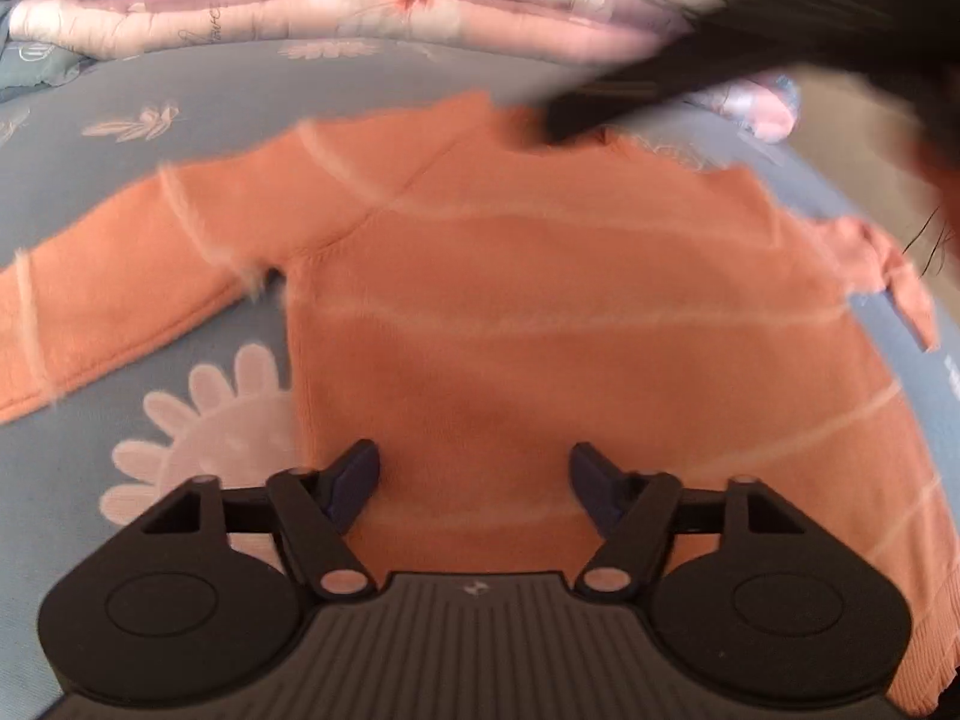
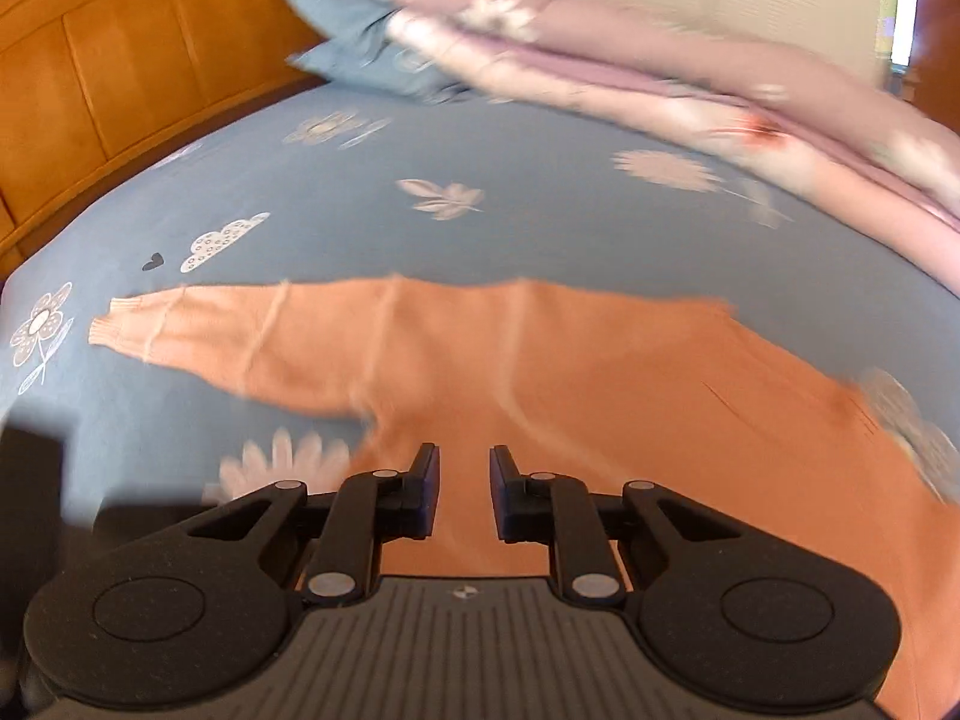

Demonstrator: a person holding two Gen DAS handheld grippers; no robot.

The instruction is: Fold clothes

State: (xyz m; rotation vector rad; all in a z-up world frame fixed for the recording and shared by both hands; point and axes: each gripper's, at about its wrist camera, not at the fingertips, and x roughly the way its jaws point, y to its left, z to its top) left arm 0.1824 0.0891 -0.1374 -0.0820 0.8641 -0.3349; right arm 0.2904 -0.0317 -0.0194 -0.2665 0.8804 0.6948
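Note:
An orange sweater with thin pale stripes lies flat on the blue flowered bed sheet, sleeves spread. My left gripper is open and empty, above the sweater's lower body. The right gripper shows blurred as a dark shape over the sweater's collar. In the right wrist view the sweater stretches sideways, one sleeve and cuff reaching left. My right gripper is partly open, a narrow gap between its fingers, empty, above the sweater's body.
A folded pink floral quilt and blue pillows lie at the far side of the bed. A wooden headboard runs along the left. The blue sheet spreads between quilt and sweater.

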